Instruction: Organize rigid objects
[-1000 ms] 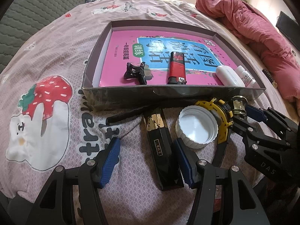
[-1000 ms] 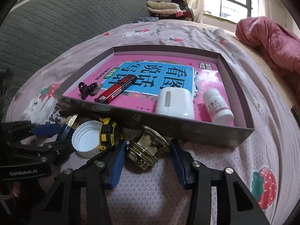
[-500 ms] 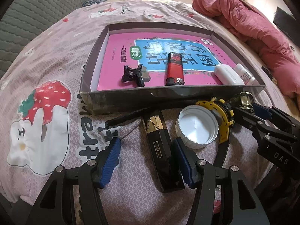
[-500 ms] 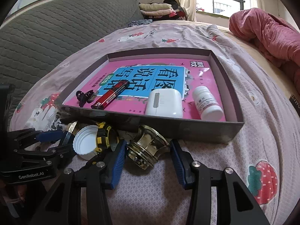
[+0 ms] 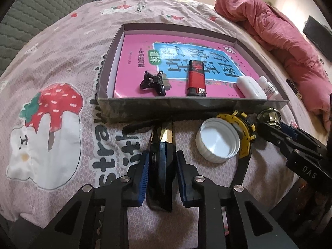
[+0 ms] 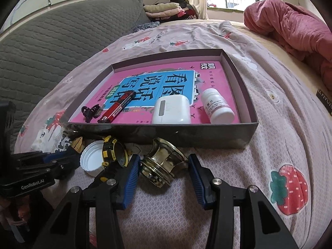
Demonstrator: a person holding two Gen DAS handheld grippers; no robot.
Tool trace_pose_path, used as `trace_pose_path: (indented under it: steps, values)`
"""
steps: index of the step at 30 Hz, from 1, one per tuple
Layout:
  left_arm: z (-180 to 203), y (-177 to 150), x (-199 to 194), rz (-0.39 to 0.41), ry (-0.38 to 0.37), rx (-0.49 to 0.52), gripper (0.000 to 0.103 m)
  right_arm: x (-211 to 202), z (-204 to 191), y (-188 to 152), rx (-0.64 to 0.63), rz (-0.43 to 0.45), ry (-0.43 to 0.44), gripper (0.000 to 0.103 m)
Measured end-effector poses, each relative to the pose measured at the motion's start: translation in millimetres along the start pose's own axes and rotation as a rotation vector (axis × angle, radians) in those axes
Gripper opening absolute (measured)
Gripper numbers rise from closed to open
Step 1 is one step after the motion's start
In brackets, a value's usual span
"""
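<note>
A slim black box with a gold band (image 5: 161, 155) lies on the bedsheet in front of the grey tray (image 5: 186, 105). My left gripper (image 5: 162, 159) is closing, and its blue pads press the box's two long sides. My right gripper (image 6: 164, 161) is shut on a brass knob (image 6: 164, 164), just before the tray's front wall (image 6: 166, 130). Between the grippers lie a white cap (image 5: 217, 143) and a yellow-and-black watch (image 5: 244, 128). The tray holds a pink book, a black hair clip (image 5: 153, 82), a red lighter (image 5: 196, 77), a white case (image 6: 171, 111) and a white bottle (image 6: 217, 106).
A rumpled pink quilt (image 5: 290, 47) lies to the right of the tray. A grey quilted backrest (image 6: 51, 47) rises on the left, and folded clothes (image 6: 166, 9) are stacked at the back. The strawberry-print sheet (image 5: 51, 114) stretches out to the left.
The left jaws have come together from wide apart onto the black box. The right gripper has rolled a little with the brass knob still between its pads.
</note>
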State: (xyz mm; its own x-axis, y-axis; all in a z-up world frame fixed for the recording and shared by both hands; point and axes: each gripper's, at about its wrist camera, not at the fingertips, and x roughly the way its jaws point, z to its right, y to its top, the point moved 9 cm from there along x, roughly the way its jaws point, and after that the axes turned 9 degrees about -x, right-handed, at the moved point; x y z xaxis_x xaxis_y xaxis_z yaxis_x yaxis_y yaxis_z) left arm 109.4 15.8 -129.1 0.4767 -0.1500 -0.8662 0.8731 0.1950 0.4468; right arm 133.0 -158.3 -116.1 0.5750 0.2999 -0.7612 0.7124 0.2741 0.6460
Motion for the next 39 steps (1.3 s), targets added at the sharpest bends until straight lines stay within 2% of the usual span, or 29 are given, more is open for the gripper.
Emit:
trace_pose_path:
  steps: [10, 18, 39]
  values:
    - [8, -4, -18, 0.036, -0.047, 0.018, 0.024, -12, -5, 2, -0.002, 0.02, 0.0, 0.047]
    - [15, -6, -29, 0.066, -0.041, 0.051, 0.024, -22, -3, 4, 0.019, 0.04, -0.002, 0.047]
    - [17, 8, -61, 0.189, -0.059, 0.051, 0.024, -51, -7, 24, 0.007, 0.146, 0.005, 0.047]
